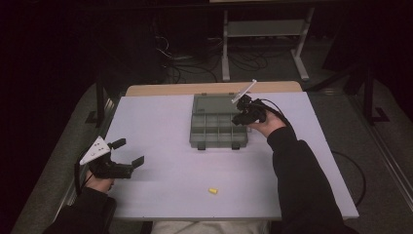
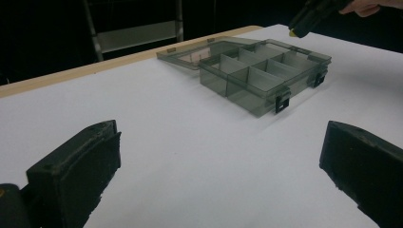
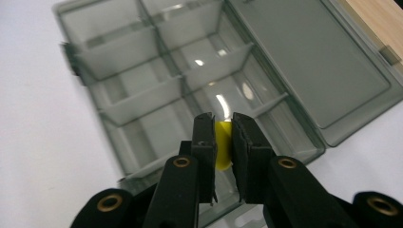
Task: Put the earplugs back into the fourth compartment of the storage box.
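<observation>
White worktable in a dark workshop

A pale, matte table (image 1: 160, 161) fills the middle of the high view, with a light wooden strip (image 1: 160, 89) running along its far edge. Behind that edge stands a white metal stand (image 1: 265, 29), its low shelf set between two uprights whose feet rest on the floor. Just left of it, a tangle of dark cables (image 1: 195, 63) lies on the ground. Black frame legs flank the table, one at the far left corner (image 1: 100, 100) and one well apart on the right (image 1: 368, 92). The grey floor (image 1: 63, 141) shows on both sides, and the background beyond is in deep shadow.
</observation>
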